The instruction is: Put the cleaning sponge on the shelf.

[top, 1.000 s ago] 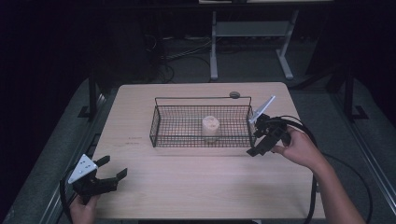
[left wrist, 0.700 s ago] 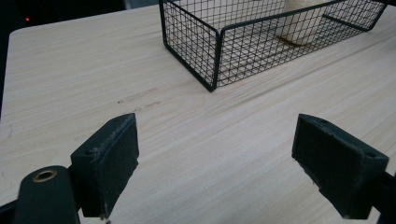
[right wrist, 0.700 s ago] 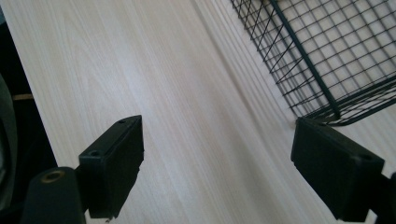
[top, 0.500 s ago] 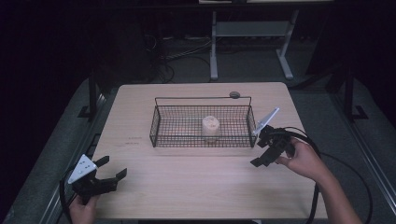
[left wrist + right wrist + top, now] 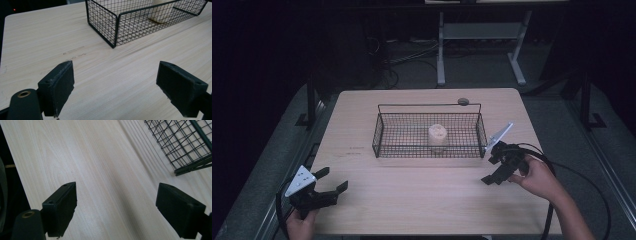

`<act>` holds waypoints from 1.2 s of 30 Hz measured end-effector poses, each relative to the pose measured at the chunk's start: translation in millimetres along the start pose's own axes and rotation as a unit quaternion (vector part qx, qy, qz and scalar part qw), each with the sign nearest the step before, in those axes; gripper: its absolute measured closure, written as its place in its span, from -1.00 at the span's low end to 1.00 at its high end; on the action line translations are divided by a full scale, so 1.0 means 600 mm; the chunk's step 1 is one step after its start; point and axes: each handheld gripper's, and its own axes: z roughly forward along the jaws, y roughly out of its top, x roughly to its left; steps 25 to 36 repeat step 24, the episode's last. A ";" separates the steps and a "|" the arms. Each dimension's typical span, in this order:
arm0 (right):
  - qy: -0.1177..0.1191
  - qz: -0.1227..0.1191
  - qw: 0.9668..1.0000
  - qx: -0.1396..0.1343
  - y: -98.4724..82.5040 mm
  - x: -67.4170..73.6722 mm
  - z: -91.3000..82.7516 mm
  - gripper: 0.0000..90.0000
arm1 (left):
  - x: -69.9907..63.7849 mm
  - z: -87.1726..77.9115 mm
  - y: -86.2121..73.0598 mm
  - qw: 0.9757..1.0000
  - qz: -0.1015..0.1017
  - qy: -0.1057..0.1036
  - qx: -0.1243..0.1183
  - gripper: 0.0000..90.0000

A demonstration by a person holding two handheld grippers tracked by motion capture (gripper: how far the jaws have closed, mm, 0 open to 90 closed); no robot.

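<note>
A black wire basket [image 5: 381, 134] stands in the middle of the light wooden table [image 5: 427, 195]. Inside it, right of centre, a pale cream cylinder-shaped object [image 5: 438, 136] stands upright. My left gripper [image 5: 333, 181] rests open at the table's front left corner, held by a hand. In the left gripper view its jaws stand wide apart over bare wood, with the basket [image 5: 117, 22] and the cream object [image 5: 161, 12] farther off. My right gripper [image 5: 490, 170] is open just right of the basket's front right corner, nothing between its jaws. The basket's corner [image 5: 187, 147] appears in the right gripper view.
A small dark round thing [image 5: 463, 101] lies on the table behind the basket. Black cables [image 5: 562, 170] trail from the right gripper over the table's right edge. A metal stand [image 5: 477, 35] and cables are on the dark floor beyond the table.
My right gripper has drawn back from the basket's right end toward the front right of the table. The left gripper has stayed in place.
</note>
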 end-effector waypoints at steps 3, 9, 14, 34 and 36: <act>0.000 0.000 1.000 0.000 -0.003 0.003 0.004 -0.63 | 0.000 0.000 0.000 1.000 0.000 -0.001 -0.001 -0.69; 0.004 -0.004 1.000 -0.002 -0.010 0.012 0.012 -0.63 | -0.001 0.000 0.000 1.000 0.001 -0.001 0.001 -0.69; 0.005 -0.007 1.000 -0.004 -0.018 0.019 0.015 -0.63 | -0.002 0.001 0.000 1.000 0.002 -0.001 0.001 -0.69; 0.010 -0.010 1.000 -0.009 -0.031 0.033 0.025 -0.63 | -0.002 0.003 0.001 1.000 0.003 -0.003 0.001 -0.69; 0.010 -0.010 1.000 -0.009 -0.031 0.033 0.025 -0.63 | -0.002 0.003 0.001 1.000 0.003 -0.003 0.001 -0.69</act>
